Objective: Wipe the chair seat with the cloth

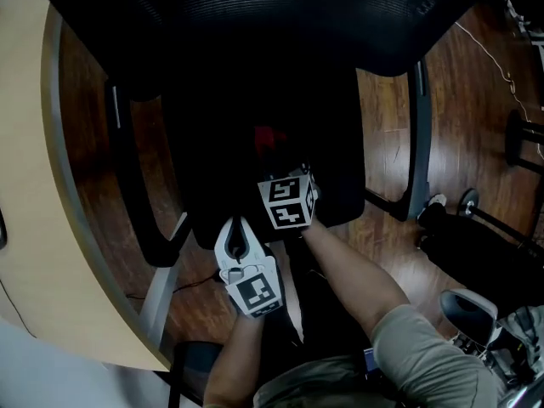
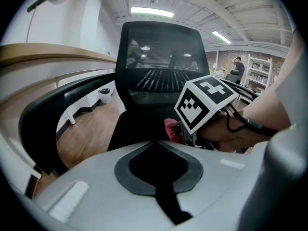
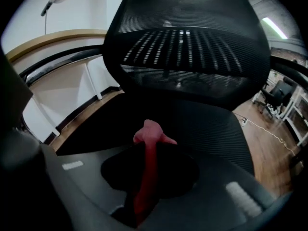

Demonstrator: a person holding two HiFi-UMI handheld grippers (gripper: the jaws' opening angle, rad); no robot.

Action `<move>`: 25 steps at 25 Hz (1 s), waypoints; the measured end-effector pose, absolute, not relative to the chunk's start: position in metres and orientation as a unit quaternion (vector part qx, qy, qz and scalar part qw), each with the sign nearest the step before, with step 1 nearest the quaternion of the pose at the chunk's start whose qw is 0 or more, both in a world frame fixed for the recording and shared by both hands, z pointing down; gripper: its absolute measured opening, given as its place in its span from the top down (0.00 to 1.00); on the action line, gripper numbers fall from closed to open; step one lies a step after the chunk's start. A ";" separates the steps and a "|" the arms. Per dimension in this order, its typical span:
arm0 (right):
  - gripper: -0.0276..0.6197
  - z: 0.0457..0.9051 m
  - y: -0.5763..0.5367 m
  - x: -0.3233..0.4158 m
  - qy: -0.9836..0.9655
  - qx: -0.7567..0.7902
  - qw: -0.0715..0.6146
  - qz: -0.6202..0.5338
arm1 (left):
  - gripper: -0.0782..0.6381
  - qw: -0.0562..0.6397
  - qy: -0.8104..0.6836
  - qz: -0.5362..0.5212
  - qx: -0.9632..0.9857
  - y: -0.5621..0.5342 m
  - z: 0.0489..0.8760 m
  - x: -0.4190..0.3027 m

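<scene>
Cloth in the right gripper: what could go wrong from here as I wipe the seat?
1. The cloth is pinched as a narrow bunch in the right gripper, with little past the tips. The hard jaws may scrape the mesh chair seat instead of wiping it.
2. The thin fold could slip out under drag.
3. The left gripper sits shut and empty close beside the right one, so a sideways stroke might knock them together.

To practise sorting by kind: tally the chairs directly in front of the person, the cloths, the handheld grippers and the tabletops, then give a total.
Black mesh chair: 1
Red cloth: 1
Grippers: 2 (left gripper, shut and empty; right gripper, shut on the cloth)
Curved tabletop: 1
Total: 5
</scene>
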State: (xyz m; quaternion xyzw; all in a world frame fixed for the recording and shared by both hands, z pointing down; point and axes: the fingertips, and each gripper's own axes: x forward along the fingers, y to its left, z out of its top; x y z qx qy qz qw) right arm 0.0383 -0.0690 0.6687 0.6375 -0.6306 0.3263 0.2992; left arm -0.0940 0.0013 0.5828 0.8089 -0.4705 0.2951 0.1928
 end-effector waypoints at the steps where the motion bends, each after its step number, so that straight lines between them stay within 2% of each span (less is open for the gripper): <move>1: 0.85 0.668 -0.064 0.057 -0.616 0.651 0.298 0.329 | 0.88 0.189 -0.461 0.295 0.815 0.002 0.582 -0.083; 6: 0.85 0.664 -0.036 0.145 -0.538 0.714 0.279 0.350 | 0.88 0.170 -0.414 0.301 0.842 0.004 0.578 -0.030; 14: 0.86 0.667 0.018 0.233 -0.431 0.777 0.243 0.390 | 0.88 0.149 -0.359 0.309 0.868 0.007 0.576 0.041; 20: 0.86 0.669 0.045 0.262 -0.393 0.802 0.222 0.392 | 0.88 0.151 -0.346 0.310 0.872 0.014 0.580 0.077; 25: 0.85 0.676 0.051 0.262 -0.393 0.803 0.212 0.395 | 0.88 0.160 -0.358 0.312 0.865 0.020 0.598 0.077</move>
